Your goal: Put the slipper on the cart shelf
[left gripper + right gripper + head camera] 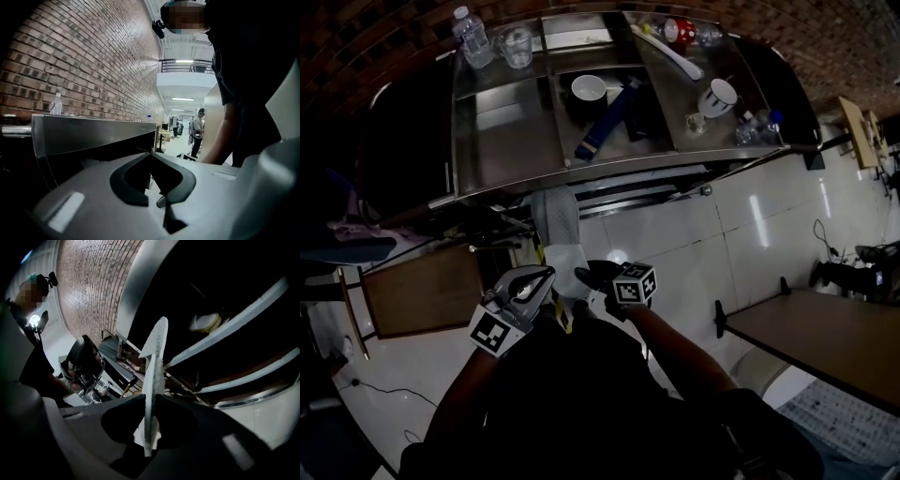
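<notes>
R gripper [151, 398] is clamping the white slipper [155, 357] edge-on, just near the cart [581, 167]; L gripper [151, 154] is sitting clenched, empty.

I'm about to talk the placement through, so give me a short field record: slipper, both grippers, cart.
slipper: white, held edge-on in front of the cart
right gripper: jaws shut on the slipper
left gripper: jaws together, nothing between them
cart: steel; top holds a bottle, a glass and a mug, among other things
lower shelves: beyond the slipper in the right gripper view
status: slipper not yet on a shelf
</notes>
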Available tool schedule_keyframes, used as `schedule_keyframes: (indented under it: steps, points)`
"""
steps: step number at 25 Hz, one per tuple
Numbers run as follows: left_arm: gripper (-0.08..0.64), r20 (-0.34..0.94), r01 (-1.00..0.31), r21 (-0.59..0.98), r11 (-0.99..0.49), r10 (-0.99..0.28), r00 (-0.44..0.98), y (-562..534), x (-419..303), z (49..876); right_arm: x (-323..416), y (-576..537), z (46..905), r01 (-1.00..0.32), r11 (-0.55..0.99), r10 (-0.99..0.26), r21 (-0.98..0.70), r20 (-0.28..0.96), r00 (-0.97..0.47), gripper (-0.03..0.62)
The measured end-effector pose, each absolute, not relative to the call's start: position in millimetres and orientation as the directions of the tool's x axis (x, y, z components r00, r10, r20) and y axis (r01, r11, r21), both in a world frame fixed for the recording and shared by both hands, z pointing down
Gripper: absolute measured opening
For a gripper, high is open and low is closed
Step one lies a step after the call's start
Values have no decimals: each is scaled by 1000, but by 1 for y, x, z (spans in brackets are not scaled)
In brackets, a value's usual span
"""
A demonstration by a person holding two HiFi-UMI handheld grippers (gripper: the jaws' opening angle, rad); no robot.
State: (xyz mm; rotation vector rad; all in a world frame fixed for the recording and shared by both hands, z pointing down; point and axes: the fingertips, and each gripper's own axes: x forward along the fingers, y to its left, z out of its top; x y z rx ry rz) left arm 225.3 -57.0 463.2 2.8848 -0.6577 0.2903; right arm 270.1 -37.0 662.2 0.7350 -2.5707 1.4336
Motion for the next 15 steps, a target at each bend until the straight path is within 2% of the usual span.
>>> schedule_keyframes:
  steps: [15]
  points:
    - [0, 189, -478, 178, -860, -447, 874, -88, 192, 481, 235, -131, 682, -500, 404, -419, -766, 331, -846, 66]
